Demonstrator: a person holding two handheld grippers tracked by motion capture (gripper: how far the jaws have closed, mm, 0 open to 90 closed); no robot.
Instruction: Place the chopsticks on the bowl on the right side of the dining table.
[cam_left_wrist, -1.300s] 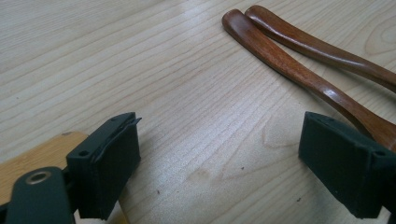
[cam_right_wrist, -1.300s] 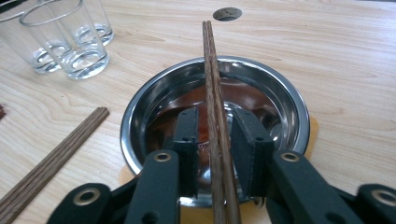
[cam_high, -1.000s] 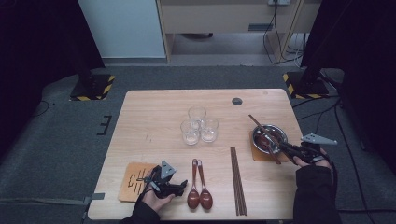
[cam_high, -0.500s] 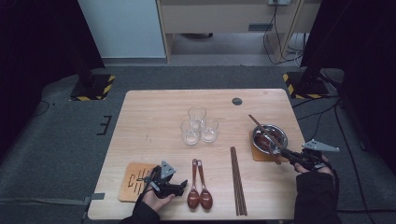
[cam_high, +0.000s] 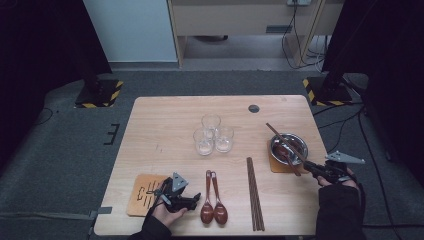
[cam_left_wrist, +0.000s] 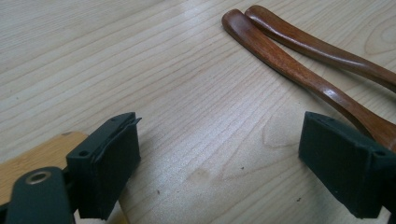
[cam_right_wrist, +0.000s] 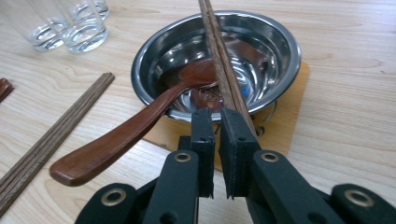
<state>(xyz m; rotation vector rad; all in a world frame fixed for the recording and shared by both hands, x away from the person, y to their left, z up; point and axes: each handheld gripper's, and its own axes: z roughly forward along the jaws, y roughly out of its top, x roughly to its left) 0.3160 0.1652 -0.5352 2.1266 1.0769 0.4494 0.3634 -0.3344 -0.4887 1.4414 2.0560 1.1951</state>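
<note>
Right gripper (cam_right_wrist: 216, 116): I see its black jaws drawn nearly together, pinching the near end of the pair of dark wooden chopsticks (cam_right_wrist: 219, 51).
Chopsticks in the grip: they run away from the jaws, slanting across the round shiny steel bowl (cam_right_wrist: 280, 42) and past its far rim.
Steel bowl: I find it at the table's right side on an orange-brown square coaster (cam_right_wrist: 294, 116); a brown wooden spoon (cam_right_wrist: 135, 126) lies with its head inside and its handle over the near rim.
Left gripper (cam_left_wrist: 219, 158): I read its jaws as standing wide apart with nothing between them, low over the pale wooden table (cam_left_wrist: 140, 56).
Beside the left gripper: two brown wooden spoons (cam_left_wrist: 299, 51) lie side by side, the nearer handle just by one jaw.
Spare chopsticks (cam_high: 254, 192): another dark pair lies flat mid-table, well apart from both grippers.
</note>
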